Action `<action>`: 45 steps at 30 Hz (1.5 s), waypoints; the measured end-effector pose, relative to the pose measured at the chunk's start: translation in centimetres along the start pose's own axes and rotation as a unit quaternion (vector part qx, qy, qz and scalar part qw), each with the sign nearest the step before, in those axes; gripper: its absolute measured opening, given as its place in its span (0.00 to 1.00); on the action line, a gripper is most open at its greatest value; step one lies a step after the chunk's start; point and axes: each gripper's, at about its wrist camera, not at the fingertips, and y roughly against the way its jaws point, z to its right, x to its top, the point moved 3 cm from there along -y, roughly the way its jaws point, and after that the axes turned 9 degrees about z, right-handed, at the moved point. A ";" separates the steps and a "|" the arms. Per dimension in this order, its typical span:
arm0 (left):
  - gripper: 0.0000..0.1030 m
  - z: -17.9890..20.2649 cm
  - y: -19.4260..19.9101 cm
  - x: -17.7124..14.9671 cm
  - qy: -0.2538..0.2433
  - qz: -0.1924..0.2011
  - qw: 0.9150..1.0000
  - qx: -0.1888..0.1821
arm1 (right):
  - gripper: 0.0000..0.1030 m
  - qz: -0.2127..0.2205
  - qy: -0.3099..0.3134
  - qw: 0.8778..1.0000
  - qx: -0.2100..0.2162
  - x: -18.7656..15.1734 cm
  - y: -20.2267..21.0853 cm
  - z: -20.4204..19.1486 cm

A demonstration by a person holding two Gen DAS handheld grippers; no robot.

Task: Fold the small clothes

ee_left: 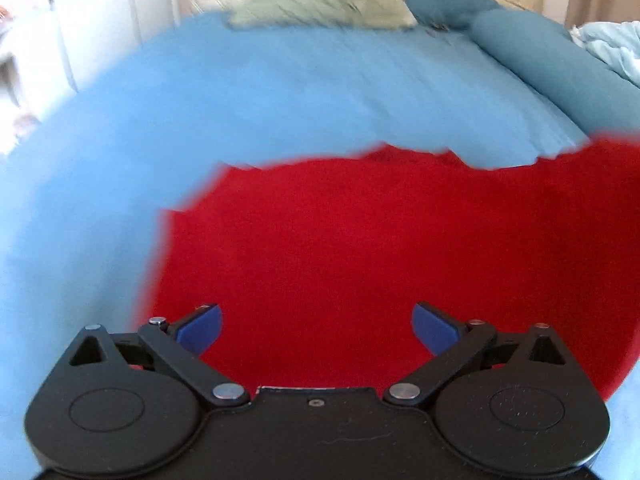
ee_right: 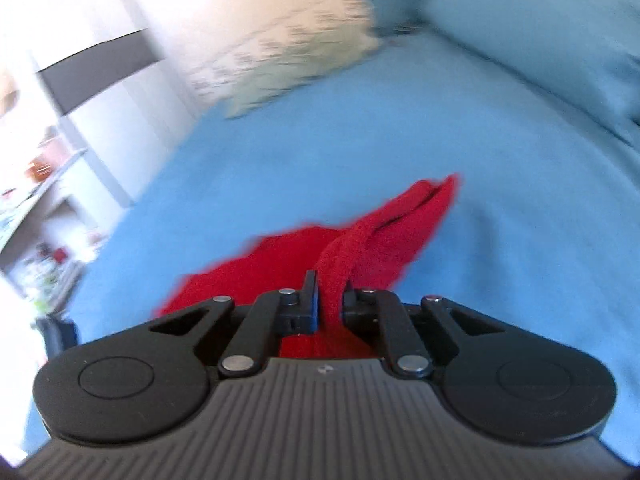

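Between the closed fingers of the right gripper (ee_right: pixel 330 300) a bunched strip of the red fleece-like garment (ee_right: pixel 352 248) is pinched, the cloth rising out of the jaws and trailing forward and to the right of them, its far tip resting on the light blue bed sheet (ee_right: pixel 500 220). More of the same red fabric spreads to the left of and beneath that gripper. Under the left gripper (ee_left: pixel 316 326) the red garment (ee_left: pixel 360 248) lies broad and flat, filling the space directly ahead and to the right; its blue-padded fingers (ee_left: pixel 202 326) stand wide apart and grip nothing, and whether they touch the cloth cannot be told. Beyond the garment's far edge the light blue sheet (ee_left: pixel 260 100) stretches ahead, with a darker blue pillow (ee_left: pixel 540 56) to the front right and a pale patterned pillow (ee_left: pixel 320 4) straight ahead, both blurred.
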 end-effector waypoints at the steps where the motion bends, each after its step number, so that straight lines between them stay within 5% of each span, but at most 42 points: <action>1: 1.00 -1.3 1.0 -0.3 -0.007 0.002 1.000 0.011 | 0.22 -0.019 0.024 0.999 0.027 0.0 -1.2 -3.1; 6: 1.00 -8.4 4.5 -5.2 0.018 0.014 0.998 0.050 | 0.22 -0.128 0.146 0.974 0.120 -6.2 -8.1 -15.2; 9: 1.00 -11.0 5.0 -8.8 0.058 0.017 0.996 0.066 | 0.21 -0.189 0.173 0.959 0.123 -11.9 -12.6 -18.0; 11: 0.99 -11.8 4.8 -9.3 0.094 0.004 0.995 0.035 | 0.21 -0.204 0.169 0.957 0.120 -14.3 -13.9 -18.2; 14: 1.00 -11.6 5.1 -8.2 0.098 0.018 0.995 0.018 | 0.31 -0.189 0.155 0.960 0.134 -14.2 -13.7 -18.1; 16: 1.00 -10.7 5.2 -7.9 0.079 0.022 0.997 0.015 | 0.70 -0.176 0.145 0.962 0.149 -13.0 -12.4 -18.2; 20: 1.00 -9.0 5.9 -7.8 0.048 0.043 0.998 -0.018 | 0.81 -0.084 0.164 0.971 0.153 -8.8 -7.0 -17.3; 23: 0.99 -8.7 6.0 -7.8 0.046 0.053 0.997 -0.027 | 0.96 -0.009 0.193 0.977 0.090 -7.6 -2.5 -14.3; 25: 0.99 -8.9 6.3 -7.7 0.057 0.067 0.996 -0.027 | 0.97 0.011 0.213 0.976 0.049 -9.0 -0.1 -11.8; 31: 0.93 -10.0 5.4 -6.5 0.113 0.085 0.988 -0.061 | 0.97 -0.024 0.179 0.984 -0.014 -15.3 1.7 -5.9; 34: 0.84 -10.0 3.7 -6.1 0.095 0.071 0.992 -0.038 | 0.97 -0.035 0.164 0.986 -0.020 -17.5 1.1 -5.4; 37: 0.82 -11.5 2.1 -8.4 0.074 0.018 0.997 0.010 | 0.97 -0.035 0.161 0.986 -0.026 -18.6 0.7 -5.1; 45: 0.82 -13.1 4.4 -8.9 0.117 0.024 0.993 0.005 | 0.96 -0.014 0.178 0.983 -0.049 -19.6 -0.5 -4.6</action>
